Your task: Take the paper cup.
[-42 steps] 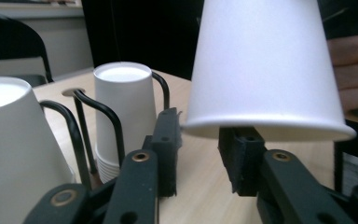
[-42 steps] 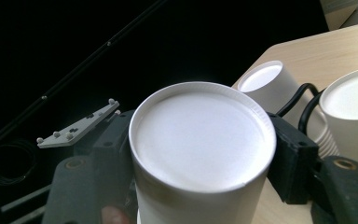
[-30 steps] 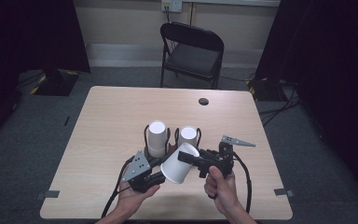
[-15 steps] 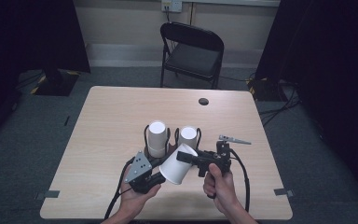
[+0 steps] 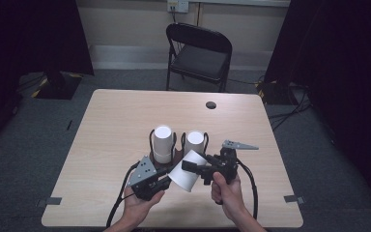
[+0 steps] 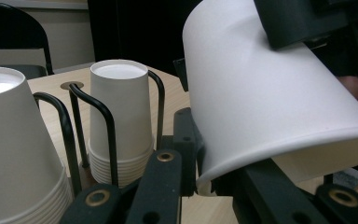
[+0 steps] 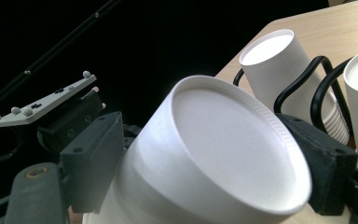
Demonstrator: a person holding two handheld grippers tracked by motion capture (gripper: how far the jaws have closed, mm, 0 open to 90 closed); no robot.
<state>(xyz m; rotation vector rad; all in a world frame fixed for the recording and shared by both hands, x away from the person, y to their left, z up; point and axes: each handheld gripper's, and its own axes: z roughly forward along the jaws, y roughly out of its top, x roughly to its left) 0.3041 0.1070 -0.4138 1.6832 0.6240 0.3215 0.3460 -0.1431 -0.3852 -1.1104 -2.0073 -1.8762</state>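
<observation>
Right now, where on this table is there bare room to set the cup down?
Free: the far half of the table behind the two cup stacks, short of the dark round hole, plus the left and right edges. Crowded: the near middle, where both hand-held grippers, left and right, meet around the held cup before the rack.

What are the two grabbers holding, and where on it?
Both hold one white paper cup: the right gripper clamps its closed bottom end, the left gripper pinches its open rim.
</observation>
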